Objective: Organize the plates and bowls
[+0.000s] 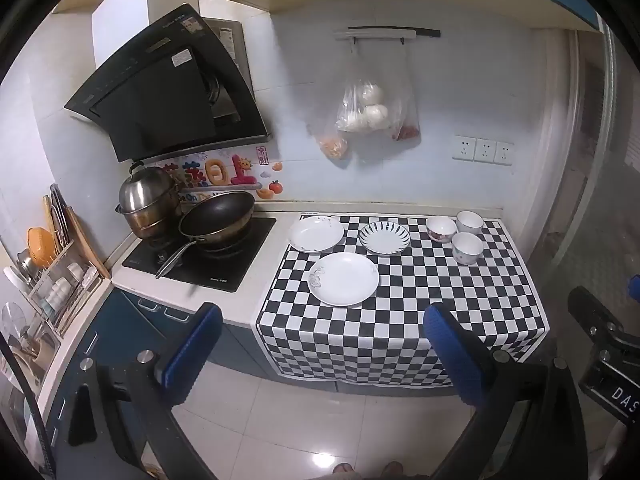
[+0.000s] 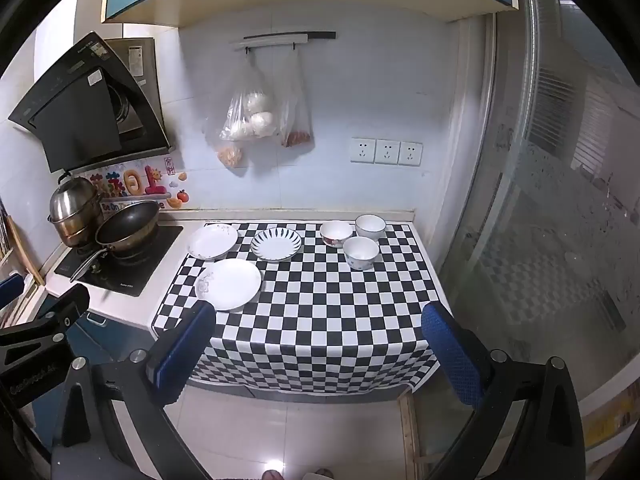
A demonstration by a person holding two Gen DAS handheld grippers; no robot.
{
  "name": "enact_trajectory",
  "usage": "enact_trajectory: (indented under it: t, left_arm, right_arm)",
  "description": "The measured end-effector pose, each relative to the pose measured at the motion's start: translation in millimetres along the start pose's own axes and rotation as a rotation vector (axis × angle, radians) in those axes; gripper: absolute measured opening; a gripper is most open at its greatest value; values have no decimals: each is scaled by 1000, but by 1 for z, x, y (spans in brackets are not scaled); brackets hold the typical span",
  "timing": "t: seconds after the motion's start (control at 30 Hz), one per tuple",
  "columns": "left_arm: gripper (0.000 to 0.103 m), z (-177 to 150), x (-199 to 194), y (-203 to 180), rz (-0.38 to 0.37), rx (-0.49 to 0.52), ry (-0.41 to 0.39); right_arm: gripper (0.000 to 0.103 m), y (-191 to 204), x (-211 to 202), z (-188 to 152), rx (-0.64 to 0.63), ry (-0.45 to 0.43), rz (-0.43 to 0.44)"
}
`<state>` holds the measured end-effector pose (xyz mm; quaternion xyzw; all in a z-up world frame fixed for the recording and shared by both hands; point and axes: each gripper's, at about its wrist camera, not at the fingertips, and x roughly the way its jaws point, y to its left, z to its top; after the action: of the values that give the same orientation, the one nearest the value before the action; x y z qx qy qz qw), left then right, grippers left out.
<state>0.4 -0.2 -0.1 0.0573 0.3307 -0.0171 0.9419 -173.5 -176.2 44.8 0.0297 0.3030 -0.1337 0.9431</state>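
I'm holding both the left gripper (image 1: 322,344) and right gripper (image 2: 320,344) wide open and empty, short of the counter, nothing grabbed yet. Three plates (image 2: 228,283) are sitting mid-frame on the checkered cloth (image 2: 320,300), three bowls (image 2: 361,252) just right of them; next I'm judging a reach in to stack plates.

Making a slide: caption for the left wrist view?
Open left tongs face three plates and three bowls on a checkered cloth beside the stove.

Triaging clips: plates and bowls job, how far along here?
Nothing done yet. Three plates lie apart on the checkered cloth: front plate, left plate, striped plate. Three bowls sit clustered but unstacked at the right. In hand: nothing; left gripper and right gripper are open, short of the counter. Left: all the stacking.
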Motion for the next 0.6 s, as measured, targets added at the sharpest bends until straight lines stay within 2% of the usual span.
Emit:
enact_trajectory:
  t: [0.6]
  left_arm:
    - [103, 4, 1, -5, -6, 13, -15]
  right_arm:
    - [103, -2, 0, 5, 3, -4, -1]
